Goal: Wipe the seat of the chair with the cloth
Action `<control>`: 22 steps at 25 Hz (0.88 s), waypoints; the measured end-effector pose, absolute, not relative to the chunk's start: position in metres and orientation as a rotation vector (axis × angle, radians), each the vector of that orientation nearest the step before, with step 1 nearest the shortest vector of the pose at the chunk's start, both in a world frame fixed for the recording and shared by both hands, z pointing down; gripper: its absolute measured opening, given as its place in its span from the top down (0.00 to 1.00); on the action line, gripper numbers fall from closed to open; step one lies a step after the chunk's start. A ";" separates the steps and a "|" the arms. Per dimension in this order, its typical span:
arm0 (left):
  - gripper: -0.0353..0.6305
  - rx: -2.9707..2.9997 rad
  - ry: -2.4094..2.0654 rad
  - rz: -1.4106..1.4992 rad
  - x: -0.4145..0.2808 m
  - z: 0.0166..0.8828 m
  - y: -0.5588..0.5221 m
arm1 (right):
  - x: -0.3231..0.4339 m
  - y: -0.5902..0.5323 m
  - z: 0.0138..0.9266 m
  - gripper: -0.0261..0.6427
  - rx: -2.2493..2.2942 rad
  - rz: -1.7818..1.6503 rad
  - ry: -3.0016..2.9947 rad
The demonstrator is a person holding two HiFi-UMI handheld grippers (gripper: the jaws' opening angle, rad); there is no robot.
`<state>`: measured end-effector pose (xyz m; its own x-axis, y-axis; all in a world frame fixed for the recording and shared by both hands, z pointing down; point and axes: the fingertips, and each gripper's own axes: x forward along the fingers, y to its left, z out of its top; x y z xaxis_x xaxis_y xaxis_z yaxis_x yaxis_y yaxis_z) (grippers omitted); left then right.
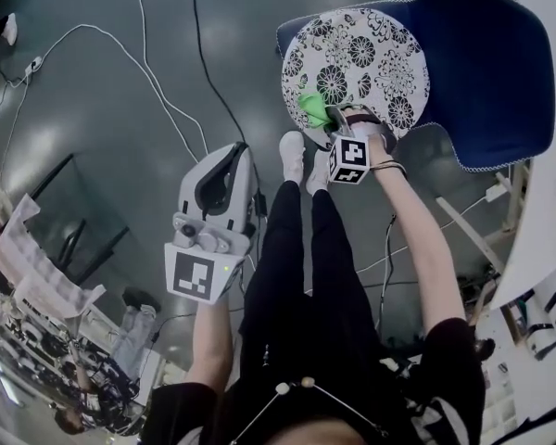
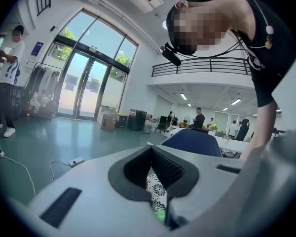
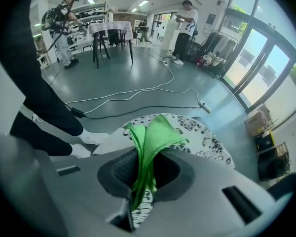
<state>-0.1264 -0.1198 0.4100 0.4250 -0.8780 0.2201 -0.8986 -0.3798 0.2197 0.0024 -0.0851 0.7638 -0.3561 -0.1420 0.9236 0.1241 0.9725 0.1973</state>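
Observation:
The chair has a blue back (image 1: 486, 63) and a round seat cushion (image 1: 357, 68) printed with black flowers. My right gripper (image 1: 338, 119) is shut on the green cloth (image 1: 310, 108), which rests on the cushion's near-left edge. In the right gripper view the cloth (image 3: 158, 132) runs up between the jaws of that gripper (image 3: 145, 154) and spreads over the seat (image 3: 207, 137). My left gripper (image 1: 230, 160) hangs over the floor left of the chair, shut with nothing in it. In the left gripper view this gripper (image 2: 150, 152) points at the chair back (image 2: 195, 142); the seat (image 2: 155, 191) shows below.
Black and white cables (image 1: 157, 91) trail over the grey floor left of the chair. The person's white shoes (image 1: 294, 156) stand just in front of the seat. A white table (image 1: 547, 202) runs along the right. Cluttered racks (image 1: 37, 323) fill the lower left.

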 end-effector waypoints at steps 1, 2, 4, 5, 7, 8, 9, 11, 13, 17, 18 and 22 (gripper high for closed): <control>0.94 2.379 -1.533 0.093 -0.126 0.410 -0.120 | 0.006 -0.066 0.765 0.89 -0.010 -0.264 -1.918; 0.94 2.378 -1.533 0.092 -0.126 0.410 -0.121 | 0.009 -0.048 0.765 0.89 -0.034 -0.255 -1.920; 0.94 2.376 -1.529 0.089 -0.125 0.410 -0.121 | 0.016 -0.015 0.765 0.89 -0.079 -0.240 -1.927; 0.94 2.378 -1.525 0.084 -0.124 0.410 -0.122 | 0.019 -0.003 0.765 0.89 -0.095 -0.235 -1.931; 0.94 2.387 -1.517 0.062 -0.122 0.408 -0.124 | 0.023 0.007 0.761 0.89 -0.107 -0.240 -1.941; 0.94 2.389 -1.516 0.057 -0.121 0.408 -0.125 | 0.025 0.003 0.757 0.89 -0.096 -0.252 -1.945; 0.94 2.388 -1.516 0.060 -0.120 0.408 -0.125 | 0.027 -0.007 0.753 0.89 -0.070 -0.264 -1.950; 0.94 2.384 -1.516 0.072 -0.119 0.411 -0.125 | 0.033 -0.042 0.745 0.89 0.021 -0.279 -1.956; 0.94 2.387 -1.504 0.049 -0.116 0.410 -0.125 | 0.045 -0.089 0.739 0.88 0.132 -0.291 -1.942; 0.94 2.392 -1.476 0.045 -0.109 0.410 -0.125 | 0.074 -0.190 0.735 0.88 0.312 -0.337 -1.866; 0.94 2.393 -1.472 0.052 -0.108 0.412 -0.125 | 0.082 -0.211 0.735 0.88 0.344 -0.349 -1.843; 0.94 2.391 -1.467 0.078 -0.109 0.418 -0.125 | 0.102 -0.273 0.732 0.88 0.412 -0.398 -1.774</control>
<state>-0.1089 -0.1252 0.4181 0.4670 -0.8569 0.2182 -0.8752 -0.4128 0.2523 0.1018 -0.2728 0.7316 -0.2261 -0.4753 0.8503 -0.0667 0.8784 0.4733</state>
